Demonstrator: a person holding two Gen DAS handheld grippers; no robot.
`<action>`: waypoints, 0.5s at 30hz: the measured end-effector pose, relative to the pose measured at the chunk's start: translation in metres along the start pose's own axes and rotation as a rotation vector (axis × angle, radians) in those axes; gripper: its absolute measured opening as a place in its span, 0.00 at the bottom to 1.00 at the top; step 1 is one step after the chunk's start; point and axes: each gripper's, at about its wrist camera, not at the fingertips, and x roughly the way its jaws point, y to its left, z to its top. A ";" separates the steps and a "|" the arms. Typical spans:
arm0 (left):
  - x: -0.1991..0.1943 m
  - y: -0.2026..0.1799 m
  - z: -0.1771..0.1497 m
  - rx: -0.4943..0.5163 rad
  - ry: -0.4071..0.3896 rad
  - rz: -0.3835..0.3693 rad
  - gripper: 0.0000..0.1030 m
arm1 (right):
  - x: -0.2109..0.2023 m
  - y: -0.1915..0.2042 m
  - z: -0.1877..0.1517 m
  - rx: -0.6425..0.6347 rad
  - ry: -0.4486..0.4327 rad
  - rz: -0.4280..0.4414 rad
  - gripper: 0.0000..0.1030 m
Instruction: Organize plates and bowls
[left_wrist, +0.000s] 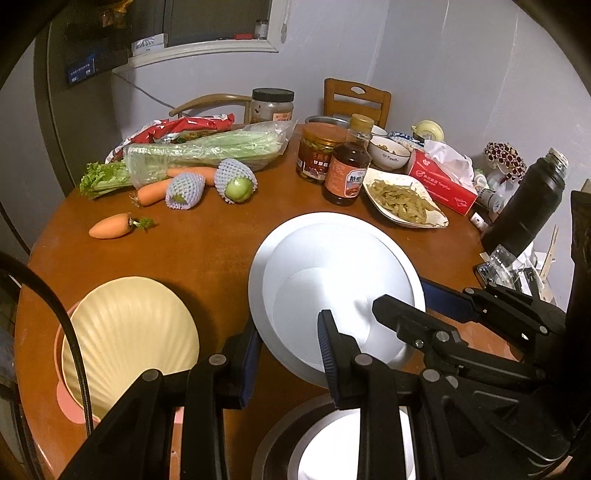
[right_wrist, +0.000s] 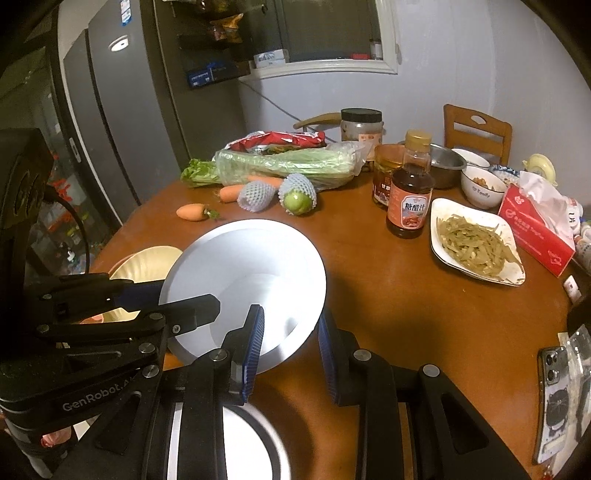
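A large white plate (left_wrist: 332, 266) (right_wrist: 251, 266) hangs tilted above the round wooden table (left_wrist: 207, 251). My left gripper (left_wrist: 288, 360) is shut on the plate's near left rim. My right gripper (right_wrist: 290, 350) is shut on its near right rim. Each gripper shows in the other's view: the right gripper (left_wrist: 402, 325) and the left gripper (right_wrist: 199, 312). Below the held plate, at the table's near edge, sits a dark-rimmed dish (left_wrist: 273, 439) (right_wrist: 269, 443) with a white inside, partly hidden by the fingers. A cream shell-shaped plate (left_wrist: 129, 332) (right_wrist: 151, 262) rests on a pink dish (left_wrist: 66, 402) to the left.
Farther back lie carrots (left_wrist: 110, 226), bagged celery (left_wrist: 207, 151) and net-wrapped fruit (left_wrist: 236, 181). A sauce bottle (left_wrist: 347, 166), jars, a dish of green vegetables (left_wrist: 406, 201), a red tissue box (left_wrist: 439, 184) and a black flask (left_wrist: 524, 206) crowd the right. A phone (right_wrist: 554, 391) lies at the right edge.
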 end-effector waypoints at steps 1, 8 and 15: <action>-0.001 0.000 -0.001 0.000 -0.001 -0.001 0.29 | -0.001 0.001 -0.001 0.002 -0.001 0.001 0.31; -0.011 -0.003 -0.013 0.006 -0.012 -0.007 0.29 | -0.012 0.006 -0.010 -0.002 -0.012 -0.002 0.31; -0.022 -0.006 -0.026 0.012 -0.024 -0.010 0.29 | -0.022 0.012 -0.020 -0.005 -0.020 -0.005 0.31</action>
